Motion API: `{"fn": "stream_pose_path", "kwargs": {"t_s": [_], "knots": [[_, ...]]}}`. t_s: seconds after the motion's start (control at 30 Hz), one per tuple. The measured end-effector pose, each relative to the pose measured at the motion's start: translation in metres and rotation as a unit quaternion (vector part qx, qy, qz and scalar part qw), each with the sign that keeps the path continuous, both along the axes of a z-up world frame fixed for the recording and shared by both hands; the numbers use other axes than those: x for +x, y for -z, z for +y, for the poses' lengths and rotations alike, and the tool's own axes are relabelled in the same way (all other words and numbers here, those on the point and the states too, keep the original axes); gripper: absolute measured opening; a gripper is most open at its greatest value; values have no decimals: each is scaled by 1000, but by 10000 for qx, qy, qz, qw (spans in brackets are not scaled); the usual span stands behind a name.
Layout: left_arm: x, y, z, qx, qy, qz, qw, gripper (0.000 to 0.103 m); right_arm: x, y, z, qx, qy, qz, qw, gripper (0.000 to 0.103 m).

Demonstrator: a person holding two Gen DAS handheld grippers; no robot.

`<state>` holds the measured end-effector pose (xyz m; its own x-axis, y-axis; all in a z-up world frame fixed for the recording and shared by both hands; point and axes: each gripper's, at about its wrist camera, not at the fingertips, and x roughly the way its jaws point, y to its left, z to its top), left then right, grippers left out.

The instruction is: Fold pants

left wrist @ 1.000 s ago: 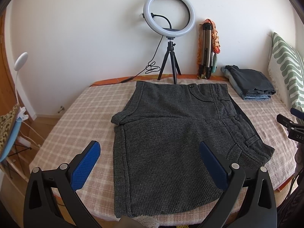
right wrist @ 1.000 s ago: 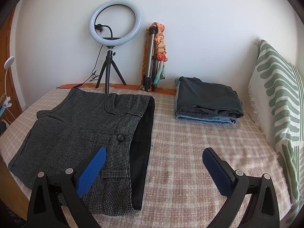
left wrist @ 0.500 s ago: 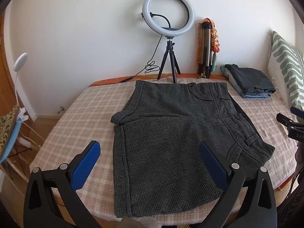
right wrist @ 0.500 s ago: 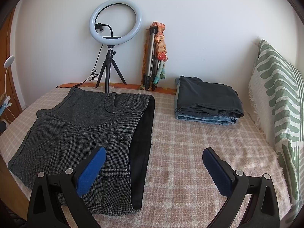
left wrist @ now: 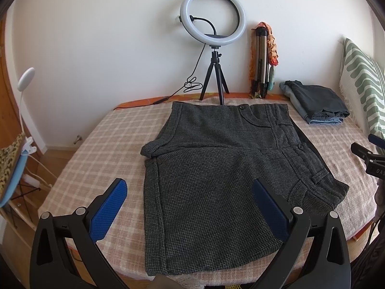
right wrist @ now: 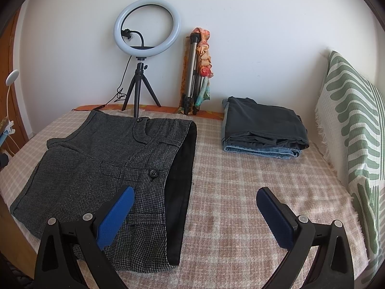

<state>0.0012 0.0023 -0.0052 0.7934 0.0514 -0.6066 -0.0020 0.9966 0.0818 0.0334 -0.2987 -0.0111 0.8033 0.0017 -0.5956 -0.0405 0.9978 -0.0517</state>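
Grey checked pants (left wrist: 216,168), folded over once, flat on the plaid bed cover (left wrist: 108,139), black lining (right wrist: 180,180) showing along the right edge. Left gripper (left wrist: 190,207) above the near hem, jaws wide, holding nothing. Right gripper (right wrist: 195,214) over the lining edge and bare cover, jaws wide, likewise holding nothing. Folded dark clothes on jeans (right wrist: 262,130) well apart to the right. Ring light (right wrist: 147,26) on a tripod by the wall, striped pillow (right wrist: 356,130) far right.
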Motion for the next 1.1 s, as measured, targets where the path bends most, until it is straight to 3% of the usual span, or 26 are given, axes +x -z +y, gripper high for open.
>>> {"fn": "stream_pose_path", "kwargs": {"t_s": [0.23, 0.6, 0.8, 0.97, 1.1], "knots": [[1, 2, 1, -39, 0, 53, 10000, 103, -1, -1, 0, 9, -15, -5, 10000, 103], [2, 11, 15, -436, 11, 348, 9984, 103, -10, -6, 4, 35, -234, -44, 9997, 102], [5, 34, 26, -435, 7, 752, 9962, 103, -16, -3, 10, 35, -579, 14, 9983, 99], [4, 49, 34, -437, 165, 987, 9940, 87, -26, 12, 24, -223, -1297, 80, 9913, 97], [-2, 52, 36, -523, 531, 1101, 9911, 79, -35, 26, 39, -556, -1946, 251, 9790, 93]]}}
